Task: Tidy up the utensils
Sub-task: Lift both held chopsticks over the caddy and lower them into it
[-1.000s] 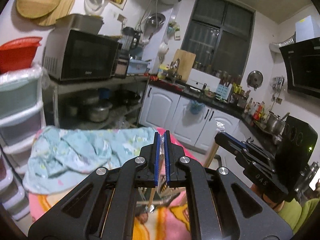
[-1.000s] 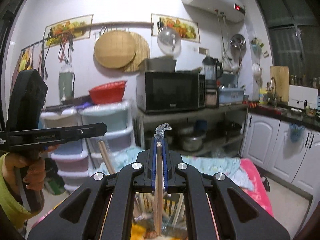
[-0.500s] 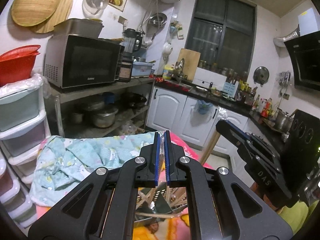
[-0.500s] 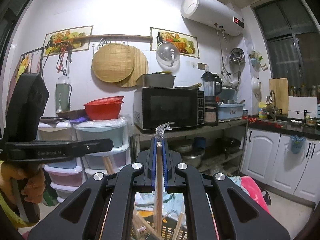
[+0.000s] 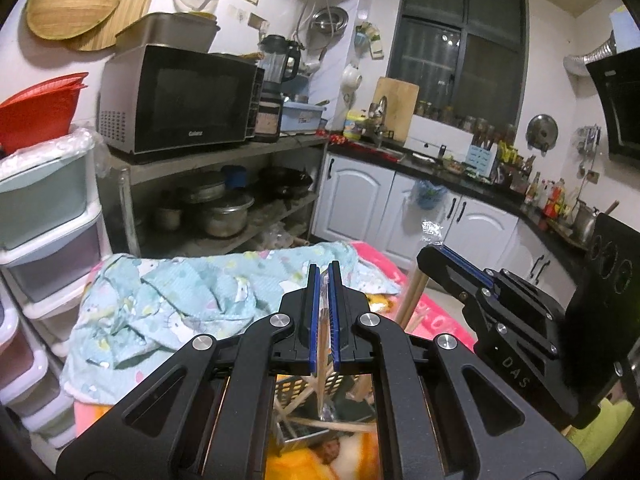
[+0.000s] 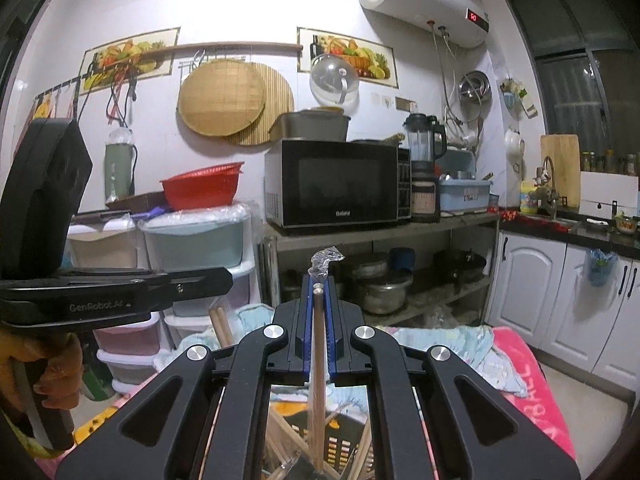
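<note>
Left wrist view: sitting behind the left gripper [image 5: 324, 280], looking forward along its fingers toward the window [image 5: 460, 52], with the right gripper [image 5: 460, 268] showing right of the fingers. Right wrist view: looking along the right gripper [image 6: 318, 284] toward the microwave [image 6: 336, 182], above the fingertips. Both views are sharing the microwave [image 5: 176, 100], the blue cloth [image 5: 192, 296] and the basket [image 6: 340, 446] close beneath the fingers.
</note>
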The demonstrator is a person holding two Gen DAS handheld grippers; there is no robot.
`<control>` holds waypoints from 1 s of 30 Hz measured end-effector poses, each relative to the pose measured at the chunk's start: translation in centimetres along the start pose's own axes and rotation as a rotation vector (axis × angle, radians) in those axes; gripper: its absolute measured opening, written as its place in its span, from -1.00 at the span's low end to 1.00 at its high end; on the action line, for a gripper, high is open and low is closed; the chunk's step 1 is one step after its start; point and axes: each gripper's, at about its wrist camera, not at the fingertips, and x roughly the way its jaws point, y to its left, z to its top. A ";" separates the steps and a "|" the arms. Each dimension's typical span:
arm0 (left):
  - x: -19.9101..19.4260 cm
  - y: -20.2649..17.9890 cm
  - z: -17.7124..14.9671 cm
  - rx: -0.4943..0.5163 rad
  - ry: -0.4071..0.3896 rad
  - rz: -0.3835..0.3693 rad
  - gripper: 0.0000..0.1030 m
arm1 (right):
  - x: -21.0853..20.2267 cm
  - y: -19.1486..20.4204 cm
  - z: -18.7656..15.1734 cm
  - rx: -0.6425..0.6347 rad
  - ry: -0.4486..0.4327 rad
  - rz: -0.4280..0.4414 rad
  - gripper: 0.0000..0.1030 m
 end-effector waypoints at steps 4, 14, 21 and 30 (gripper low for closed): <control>0.9 0.3 -0.8 0.003 0.022 0.017 -0.96 | 0.8 0.0 -1.3 0.005 0.030 -0.002 -0.89; 1.8 1.0 -1.9 0.004 0.049 0.033 -0.96 | 1.4 -0.1 -3.0 0.021 0.070 -0.005 -0.89; 0.3 1.5 -0.7 -0.021 0.003 0.022 -0.96 | 1.1 0.1 -2.5 0.017 0.040 0.004 -0.89; 0.6 1.8 -0.3 -0.023 -0.007 0.037 -0.96 | 1.2 0.3 -1.9 -0.003 0.008 0.007 -0.89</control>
